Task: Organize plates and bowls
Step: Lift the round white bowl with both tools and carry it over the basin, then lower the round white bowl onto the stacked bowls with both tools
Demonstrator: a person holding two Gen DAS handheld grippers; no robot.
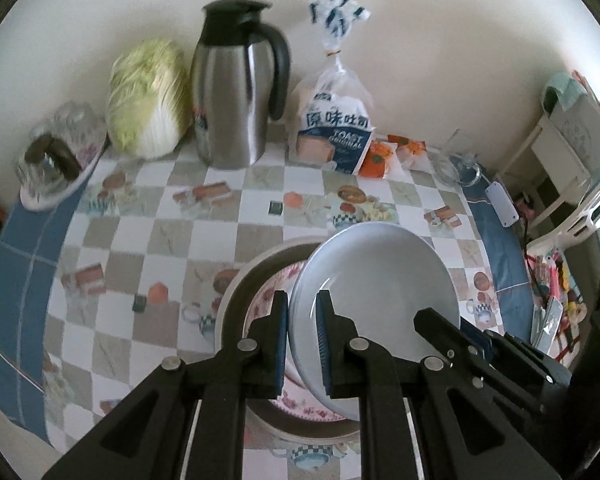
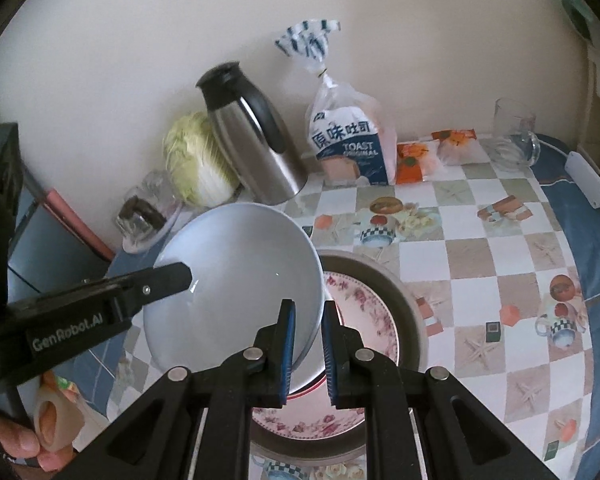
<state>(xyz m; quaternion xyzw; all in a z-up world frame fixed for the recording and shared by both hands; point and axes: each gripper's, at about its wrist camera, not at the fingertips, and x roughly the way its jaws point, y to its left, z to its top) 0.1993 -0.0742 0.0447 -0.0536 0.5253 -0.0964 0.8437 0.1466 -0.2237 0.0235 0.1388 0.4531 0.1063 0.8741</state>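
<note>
White bowl (image 1: 376, 280): left tongs (image 1: 302, 344) and right tongs (image 2: 308, 344) both clamp its rim; keep it level, lower onto the floral plate (image 2: 364, 312), apparently beneath.

plain cream wall (image 1: 420, 40) behind a checkered-cloth table (image 1: 172, 240).

Along the wall at the back of the bench (image 1: 148, 216) stand, left to right, a cabbage (image 1: 146, 98), a jug (image 1: 236, 88), a bread bag (image 1: 334, 120) and a glass (image 2: 514, 136). In front, a flowered plate (image 2: 364, 312) lies in a larger dish (image 2: 414, 312). A bowl (image 2: 236, 280) is held tilted over the plate's left side, a gripper on each rim.
</note>
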